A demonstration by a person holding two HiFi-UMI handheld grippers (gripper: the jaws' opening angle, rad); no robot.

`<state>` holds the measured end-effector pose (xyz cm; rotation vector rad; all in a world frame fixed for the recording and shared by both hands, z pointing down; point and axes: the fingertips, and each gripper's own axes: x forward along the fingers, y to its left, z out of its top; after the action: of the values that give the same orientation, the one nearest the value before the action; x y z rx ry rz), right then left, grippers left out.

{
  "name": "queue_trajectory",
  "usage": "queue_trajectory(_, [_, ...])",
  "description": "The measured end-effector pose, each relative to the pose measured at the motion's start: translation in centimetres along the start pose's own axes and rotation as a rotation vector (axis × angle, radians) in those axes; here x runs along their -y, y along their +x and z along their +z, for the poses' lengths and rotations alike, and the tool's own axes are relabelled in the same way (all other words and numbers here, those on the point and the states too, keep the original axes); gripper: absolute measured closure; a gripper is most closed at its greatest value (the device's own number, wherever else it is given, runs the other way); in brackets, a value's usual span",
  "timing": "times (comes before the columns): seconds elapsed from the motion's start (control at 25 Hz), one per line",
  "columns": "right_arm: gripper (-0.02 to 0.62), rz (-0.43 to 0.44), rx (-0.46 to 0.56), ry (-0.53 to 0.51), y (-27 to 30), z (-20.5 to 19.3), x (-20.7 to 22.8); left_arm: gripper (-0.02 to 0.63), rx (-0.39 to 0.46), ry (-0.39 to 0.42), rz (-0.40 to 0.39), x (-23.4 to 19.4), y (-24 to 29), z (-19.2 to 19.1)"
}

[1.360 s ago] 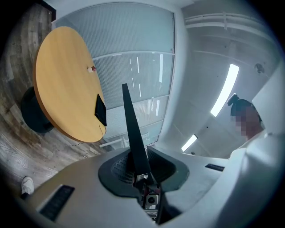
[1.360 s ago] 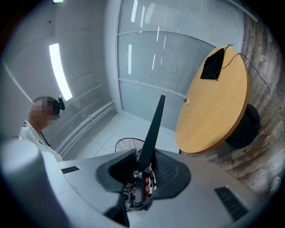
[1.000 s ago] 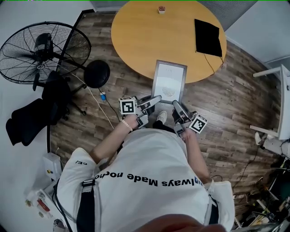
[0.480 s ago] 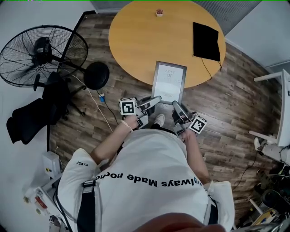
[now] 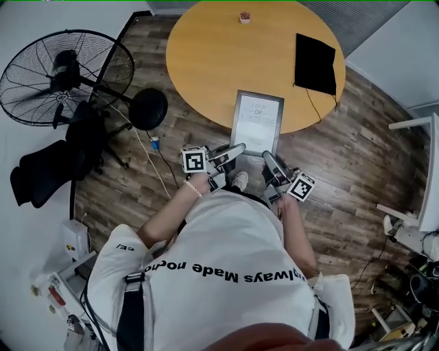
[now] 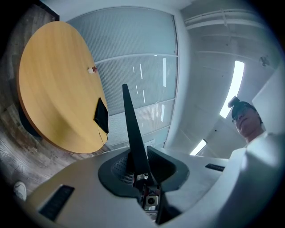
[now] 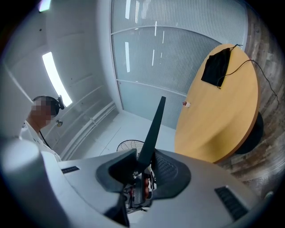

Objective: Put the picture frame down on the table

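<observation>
A grey picture frame [image 5: 257,123] with a white print is held nearly level, its far end over the near edge of the round wooden table [image 5: 206,62]. My left gripper [image 5: 232,153] is shut on the frame's near left corner. My right gripper [image 5: 269,160] is shut on the near right corner. In the left gripper view the frame [image 6: 132,129] shows edge-on as a dark wedge rising from my left gripper [image 6: 137,165], with the table [image 6: 53,89] to the left. The right gripper view shows the frame [image 7: 152,129] the same way in my right gripper [image 7: 143,165], the table [image 7: 222,111] to the right.
A black cloth [image 5: 315,63] with a cord lies on the table's right side, and a small red object [image 5: 245,16] sits at its far edge. A large floor fan [image 5: 65,75], a black round base [image 5: 149,108] and a dark chair [image 5: 48,171] stand at the left. White furniture [image 5: 422,171] is at the right.
Both grippers have carried the frame a little forward toward the table. The glare on its glass has gone and the print now shows.
</observation>
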<state>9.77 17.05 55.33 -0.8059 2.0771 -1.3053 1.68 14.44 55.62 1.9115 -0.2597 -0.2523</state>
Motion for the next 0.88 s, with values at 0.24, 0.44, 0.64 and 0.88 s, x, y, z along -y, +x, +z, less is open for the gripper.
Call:
queue_trajectory(0.24, [0.477, -0.006, -0.008, 0.002, -0.1, -0.2, 0.5, 0.529, 0.015, -0.007, -0.024, 0.4, 0.3, 0.1])
queue_trajectory(0.44, [0.477, -0.012, -0.013, 0.003, -0.1, -0.2, 0.9, 0.529, 0.016, -0.009, -0.023, -0.1, 0.3, 0.0])
queue_trajectory(0.64, [0.477, -0.016, -0.011, 0.006, 1.5, 0.5, 1.7, 0.529, 0.011, -0.014, -0.015, -1.6, 0.4, 1.5])
queue_trajectory(0.88, [0.477, -0.025, -0.018, 0.001, 3.4, 1.9, 2.6, 0.529, 0.008, -0.018, -0.033, -2.2, 1.3, 3.8])
